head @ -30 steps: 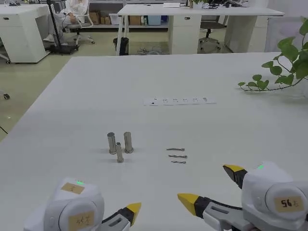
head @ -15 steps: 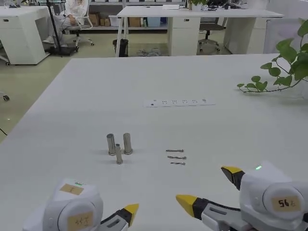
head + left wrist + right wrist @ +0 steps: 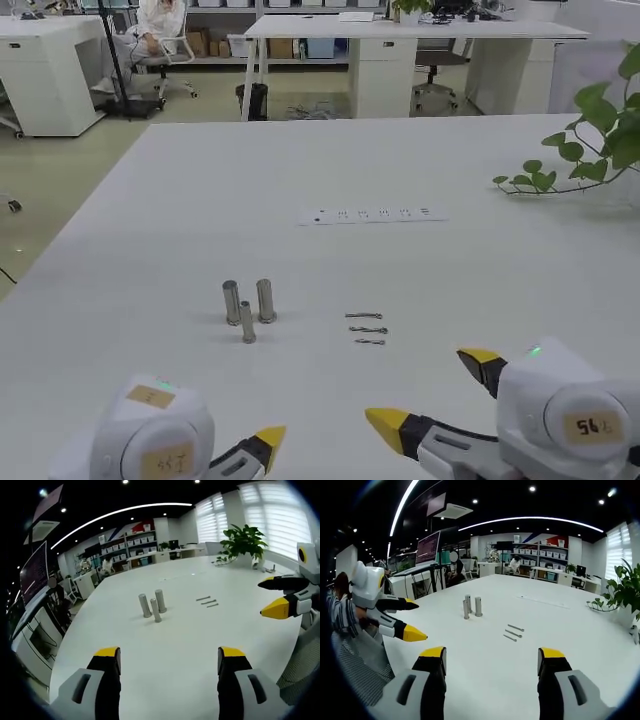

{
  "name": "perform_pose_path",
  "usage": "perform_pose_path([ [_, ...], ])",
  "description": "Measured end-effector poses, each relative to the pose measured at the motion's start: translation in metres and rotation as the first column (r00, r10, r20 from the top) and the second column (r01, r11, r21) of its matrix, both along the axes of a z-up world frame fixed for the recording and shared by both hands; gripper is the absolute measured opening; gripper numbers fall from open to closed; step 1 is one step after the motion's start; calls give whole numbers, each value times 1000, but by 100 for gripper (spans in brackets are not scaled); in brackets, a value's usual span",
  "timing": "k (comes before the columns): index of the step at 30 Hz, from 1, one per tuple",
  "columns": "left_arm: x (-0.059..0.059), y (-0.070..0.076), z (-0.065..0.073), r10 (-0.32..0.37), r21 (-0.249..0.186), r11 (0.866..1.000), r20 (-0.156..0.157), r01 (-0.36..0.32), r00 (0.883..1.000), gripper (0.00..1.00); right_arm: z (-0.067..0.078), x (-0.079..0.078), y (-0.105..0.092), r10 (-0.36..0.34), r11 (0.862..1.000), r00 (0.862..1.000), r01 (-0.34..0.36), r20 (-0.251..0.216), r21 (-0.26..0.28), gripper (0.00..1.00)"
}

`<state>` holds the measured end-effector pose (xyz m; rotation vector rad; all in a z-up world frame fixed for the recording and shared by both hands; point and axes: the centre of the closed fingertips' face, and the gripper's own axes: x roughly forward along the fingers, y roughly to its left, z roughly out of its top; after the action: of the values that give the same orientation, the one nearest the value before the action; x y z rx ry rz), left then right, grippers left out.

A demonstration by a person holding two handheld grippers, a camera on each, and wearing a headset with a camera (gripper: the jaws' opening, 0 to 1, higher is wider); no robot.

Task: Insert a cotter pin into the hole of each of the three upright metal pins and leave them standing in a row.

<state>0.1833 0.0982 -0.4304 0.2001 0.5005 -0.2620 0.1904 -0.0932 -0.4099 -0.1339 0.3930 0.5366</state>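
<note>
My left gripper (image 3: 169,655) and right gripper (image 3: 432,388) are both spread wide and empty, over the table's (image 3: 150,220) near edge. Three metal pins (image 3: 247,305) stand clustered farther out. Three cotter pins (image 3: 367,328) lie to their right.

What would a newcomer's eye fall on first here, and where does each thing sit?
Probably the yellow-tipped jaws of the left gripper and right gripper, both open at the near edge of the white table. Next come three upright metal pins clustered mid-table, with three cotter pins lying in a short column to their right. A leafy plant trails in at the far right.
</note>
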Motion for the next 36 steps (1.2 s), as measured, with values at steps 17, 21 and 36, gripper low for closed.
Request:
perform_pose_path([
  [17,0,1,0,4,-2,1000,-2,-4,1000,75,0,0,1,5,1000,1000,-5,-3,5,73],
  [21,-1,-1,-2,-2,-21,1000,-19,2,1000,72,2,1,-1,-1,1000,1000,1,7,-2,73],
  [36,38,-4,8,-82,-7,997,11,82,997,59,5,1,0,-6,999,1000,6,4,34,73],
])
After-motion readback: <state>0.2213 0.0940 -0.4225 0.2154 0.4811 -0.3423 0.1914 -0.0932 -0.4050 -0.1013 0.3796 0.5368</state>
